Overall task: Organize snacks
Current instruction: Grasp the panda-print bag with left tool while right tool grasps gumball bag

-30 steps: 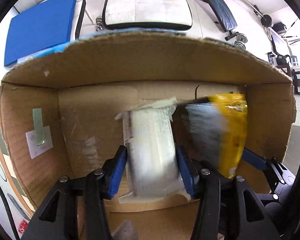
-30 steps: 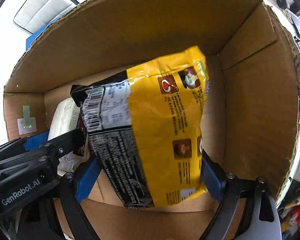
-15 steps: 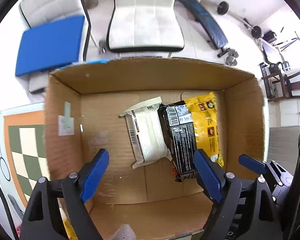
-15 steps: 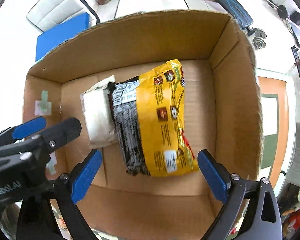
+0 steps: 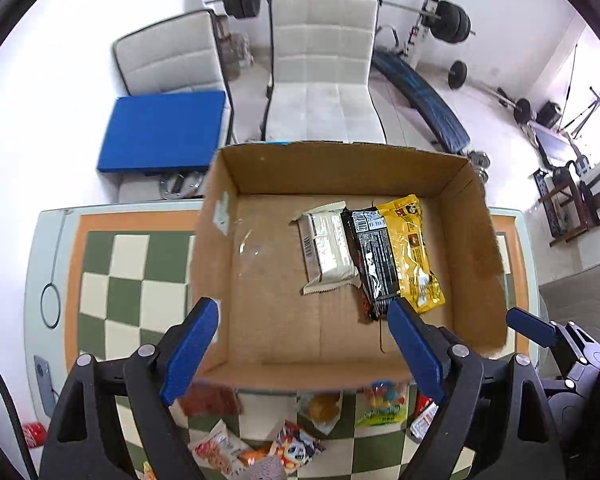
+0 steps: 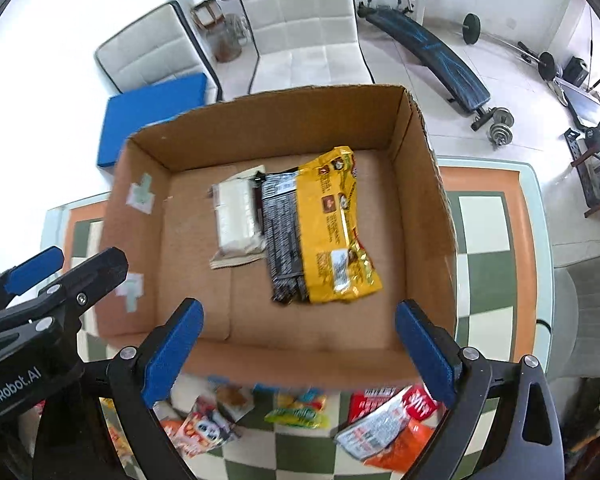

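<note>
An open cardboard box [image 5: 476, 248] [image 6: 428, 200] stands on the checkered table. Inside lie a white snack pack [image 5: 328, 252] [image 6: 238, 220] and, touching its right side, a yellow-and-black snack bag [image 5: 400, 256] [image 6: 320, 224]. My left gripper [image 5: 304, 344] is open and empty, raised above the box's near edge. My right gripper [image 6: 296, 348] is open and empty, also above the near edge; its blue tip shows in the left wrist view [image 5: 530, 326]. Several loose snack packs [image 5: 260, 444] [image 6: 384, 424] lie on the table in front of the box.
The green-and-cream checkered table [image 5: 132, 280] [image 6: 488, 264] carries the box. Beyond it stand two white chairs [image 5: 324, 76] [image 6: 300, 28], a blue cushion [image 5: 162, 128] and a weight bench [image 6: 428, 64]. A red can [image 5: 32, 434] lies at the lower left.
Both grippers let go of their packs, opened, and pulled up and back out of the box. The white pack and yellow bag now lie side by side on the box floor.
</note>
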A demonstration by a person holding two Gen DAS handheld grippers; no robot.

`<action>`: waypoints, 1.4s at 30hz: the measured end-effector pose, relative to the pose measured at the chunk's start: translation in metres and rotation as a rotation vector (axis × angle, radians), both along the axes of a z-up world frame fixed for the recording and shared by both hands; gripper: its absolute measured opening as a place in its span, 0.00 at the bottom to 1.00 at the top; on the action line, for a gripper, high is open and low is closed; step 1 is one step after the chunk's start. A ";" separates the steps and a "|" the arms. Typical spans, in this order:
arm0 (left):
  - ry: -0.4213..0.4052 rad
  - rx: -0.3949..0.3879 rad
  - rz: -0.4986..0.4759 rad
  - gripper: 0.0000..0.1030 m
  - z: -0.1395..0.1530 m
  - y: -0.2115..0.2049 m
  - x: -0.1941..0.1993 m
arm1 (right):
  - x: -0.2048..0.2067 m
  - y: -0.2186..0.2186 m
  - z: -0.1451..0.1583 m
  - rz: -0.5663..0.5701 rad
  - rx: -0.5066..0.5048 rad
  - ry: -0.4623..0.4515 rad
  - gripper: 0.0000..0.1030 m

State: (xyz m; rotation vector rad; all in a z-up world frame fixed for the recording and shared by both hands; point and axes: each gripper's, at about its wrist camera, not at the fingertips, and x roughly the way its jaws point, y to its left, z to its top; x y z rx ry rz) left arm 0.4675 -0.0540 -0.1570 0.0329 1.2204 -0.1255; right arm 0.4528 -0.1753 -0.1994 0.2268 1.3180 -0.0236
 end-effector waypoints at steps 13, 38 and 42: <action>0.090 0.219 -0.102 0.84 -0.070 0.037 -0.110 | -0.095 0.007 -0.062 -0.026 0.109 0.197 0.94; 0.425 0.324 -0.454 0.52 -0.219 -0.017 -0.143 | -0.129 -0.029 -0.171 -0.069 0.124 0.433 0.52; 0.565 0.086 -0.173 0.52 -0.220 0.019 -0.124 | -0.153 -0.038 -0.173 -0.057 0.154 0.476 0.52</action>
